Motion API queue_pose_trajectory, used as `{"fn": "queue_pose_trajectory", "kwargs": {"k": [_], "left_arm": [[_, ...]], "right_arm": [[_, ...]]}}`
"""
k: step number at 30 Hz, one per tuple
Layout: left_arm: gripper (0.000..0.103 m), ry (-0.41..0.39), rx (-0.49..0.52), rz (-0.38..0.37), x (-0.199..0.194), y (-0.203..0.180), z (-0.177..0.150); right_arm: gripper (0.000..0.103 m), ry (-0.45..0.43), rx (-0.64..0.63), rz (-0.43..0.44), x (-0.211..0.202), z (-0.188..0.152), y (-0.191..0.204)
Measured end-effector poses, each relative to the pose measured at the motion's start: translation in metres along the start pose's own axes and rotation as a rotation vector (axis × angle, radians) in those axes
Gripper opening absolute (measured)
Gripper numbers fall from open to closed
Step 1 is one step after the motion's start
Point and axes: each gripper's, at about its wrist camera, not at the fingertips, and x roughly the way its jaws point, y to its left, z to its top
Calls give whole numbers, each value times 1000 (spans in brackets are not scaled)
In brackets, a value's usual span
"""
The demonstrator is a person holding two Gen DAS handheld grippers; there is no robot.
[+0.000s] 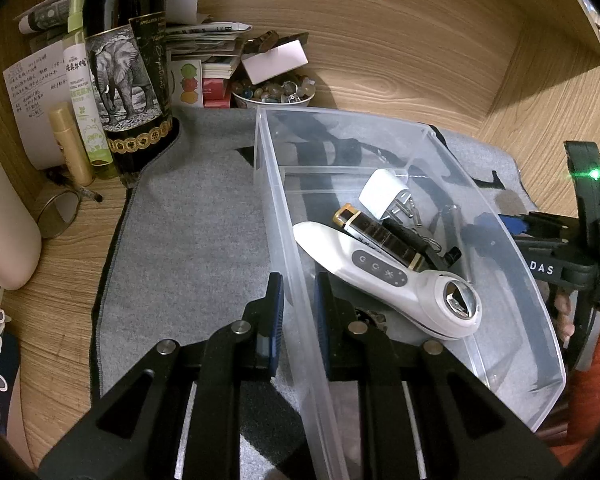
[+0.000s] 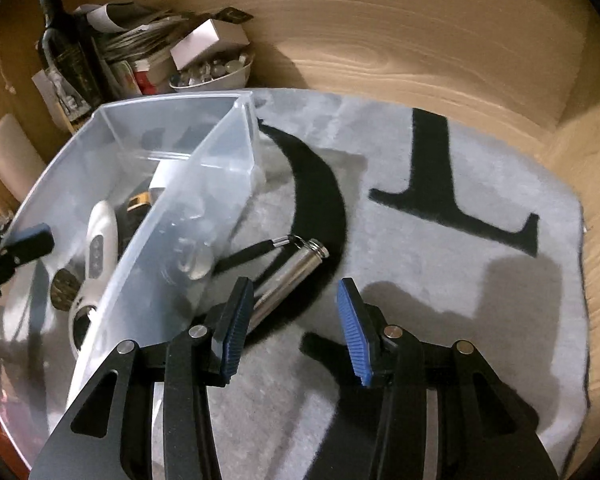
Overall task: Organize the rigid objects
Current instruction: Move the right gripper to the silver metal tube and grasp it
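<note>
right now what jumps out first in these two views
The clear plastic bin on the grey cloth, with a white handheld device lying among small items inside. The left gripper straddles the bin's near wall. Outside the bin, a silver cylinder lies on the cloth before the open right gripper.

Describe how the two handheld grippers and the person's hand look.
Both grippers, left and right, are matte black, with cut-out linkage arms, silver pivot pins and ribbed blue pads. The right one carries white "DAS" lettering and a green light. An orange sleeve covers the right arm.

Clear plastic bin (image 1: 500, 364) (white handheld device (image 1: 384, 276) inside) upright on grey mat; silver cylinder (image 2: 286, 280) just outside it.
</note>
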Motion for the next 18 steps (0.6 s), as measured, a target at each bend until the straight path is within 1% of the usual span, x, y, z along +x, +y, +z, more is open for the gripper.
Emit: {"fn": "queue_pose_trajectory", "kwargs": {"k": [4, 6, 7, 9, 10, 14, 18], "left_arm": [[15, -1, 0, 0, 0, 0, 0], [15, -1, -1, 0, 0, 0, 0], [15, 0, 0, 0, 0, 0, 0], [15, 0, 1, 1, 0, 0, 0], [15, 0, 2, 1, 0, 0, 0], [15, 0, 2, 0, 0, 0, 0], [15, -1, 1, 1, 0, 0, -1]], "right_arm": [[40, 48, -27, 7, 14, -5, 6], [39, 32, -51, -20, 15, -6, 11], [37, 24, -60, -29, 13, -8, 12], [21, 15, -57, -37, 11, -10, 11], [16, 9, -46, -44, 9, -11, 8], [14, -19, 1, -53, -1, -16, -3], [14, -78, 33, -56, -21, -16, -9]]}}
